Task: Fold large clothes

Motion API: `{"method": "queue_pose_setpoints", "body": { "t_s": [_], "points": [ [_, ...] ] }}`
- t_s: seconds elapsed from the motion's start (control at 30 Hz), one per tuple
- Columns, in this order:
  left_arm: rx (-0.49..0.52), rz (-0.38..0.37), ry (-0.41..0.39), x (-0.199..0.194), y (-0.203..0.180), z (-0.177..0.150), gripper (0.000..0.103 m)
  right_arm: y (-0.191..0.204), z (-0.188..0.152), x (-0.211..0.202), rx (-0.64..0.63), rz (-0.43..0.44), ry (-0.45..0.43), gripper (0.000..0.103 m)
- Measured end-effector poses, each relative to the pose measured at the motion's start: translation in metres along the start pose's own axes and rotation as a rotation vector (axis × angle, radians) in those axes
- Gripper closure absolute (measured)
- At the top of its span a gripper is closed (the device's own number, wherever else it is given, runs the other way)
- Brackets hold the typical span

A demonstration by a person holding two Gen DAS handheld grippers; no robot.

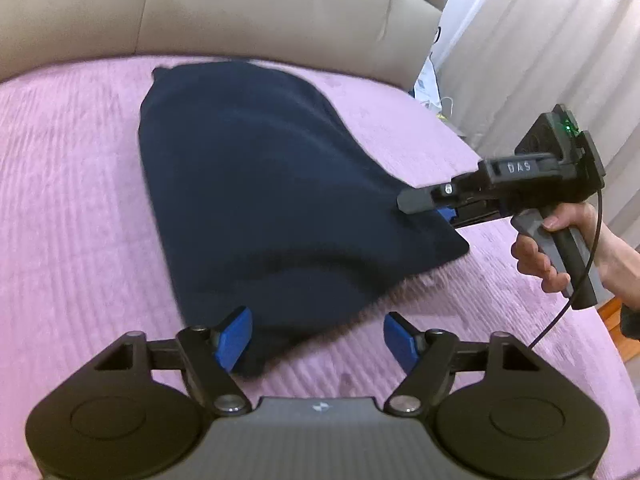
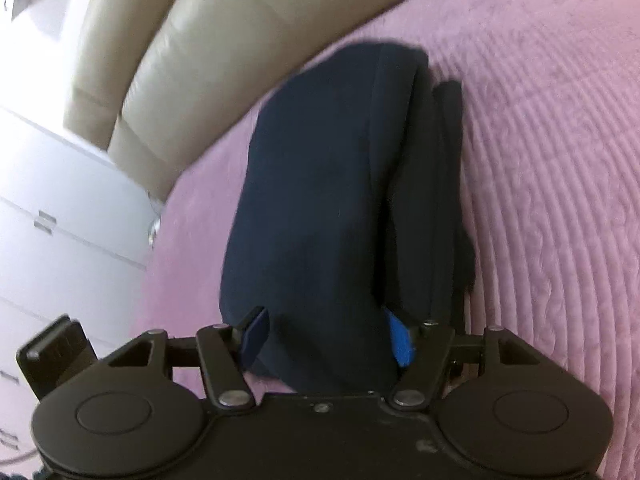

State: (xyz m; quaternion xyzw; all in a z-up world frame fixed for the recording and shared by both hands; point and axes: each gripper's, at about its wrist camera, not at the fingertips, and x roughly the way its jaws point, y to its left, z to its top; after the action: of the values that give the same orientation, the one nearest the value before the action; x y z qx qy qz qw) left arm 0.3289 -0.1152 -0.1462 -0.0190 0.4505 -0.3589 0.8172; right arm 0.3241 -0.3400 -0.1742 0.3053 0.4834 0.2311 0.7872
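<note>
A dark navy garment (image 1: 256, 184) lies folded on the pink bedspread (image 1: 72, 200). My left gripper (image 1: 318, 338) is open at the garment's near corner, its blue pads (image 1: 234, 338) apart, the left pad touching the cloth. My right gripper (image 1: 436, 210) reaches in from the right at the garment's right edge, held by a hand. In the right wrist view the garment (image 2: 320, 200) fills the space between the right gripper's (image 2: 328, 338) spread fingers, with folded layers showing at the right; the blue pad (image 2: 400, 340) presses the cloth.
A beige padded headboard (image 1: 240, 12) stands behind the bed. White curtains (image 1: 540, 60) and a bag hang at the right. White drawers (image 2: 60, 220) stand beside the bed in the right wrist view. A black cable (image 1: 580, 272) hangs from the right gripper.
</note>
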Motion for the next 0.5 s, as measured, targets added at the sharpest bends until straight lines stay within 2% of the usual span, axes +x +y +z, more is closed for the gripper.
{"method": "queue_pose_setpoints", "body": {
  "t_s": [0.03,0.07,0.1,0.17,0.23,0.27,0.3,0.4,0.5],
  "points": [
    [0.014,0.004,0.019,0.0,0.0,-0.005,0.022,-0.001,-0.001,0.0,0.014,-0.005,-0.009,0.051],
    [0.029,0.022,0.032,0.003,0.003,-0.008,0.019,-0.003,-0.003,-0.001,0.032,0.009,-0.026,0.073],
    [0.027,0.063,0.058,0.007,0.005,-0.012,0.02,-0.002,-0.003,-0.005,0.048,0.02,-0.041,0.078],
    [-0.013,0.122,0.074,0.016,0.014,-0.017,0.027,0.003,-0.005,-0.013,0.047,0.04,-0.078,0.08],
    [-0.046,0.169,0.046,0.025,0.025,-0.019,0.035,0.003,-0.001,-0.021,0.036,0.055,-0.108,0.082],
    [-0.051,0.184,0.033,0.03,0.028,-0.019,0.042,0.004,-0.002,-0.026,0.035,0.06,-0.125,0.084],
    [-0.05,0.182,0.006,0.033,0.029,-0.019,0.056,0.005,-0.003,-0.031,0.03,0.057,-0.153,0.087],
    [-0.077,0.207,-0.116,0.028,0.025,-0.026,0.069,0.016,-0.005,-0.043,-0.053,0.022,-0.214,0.09],
    [-0.09,0.228,-0.164,0.018,0.027,-0.038,0.076,-0.001,-0.012,-0.022,-0.085,-0.081,-0.146,0.093]
  ]
}}
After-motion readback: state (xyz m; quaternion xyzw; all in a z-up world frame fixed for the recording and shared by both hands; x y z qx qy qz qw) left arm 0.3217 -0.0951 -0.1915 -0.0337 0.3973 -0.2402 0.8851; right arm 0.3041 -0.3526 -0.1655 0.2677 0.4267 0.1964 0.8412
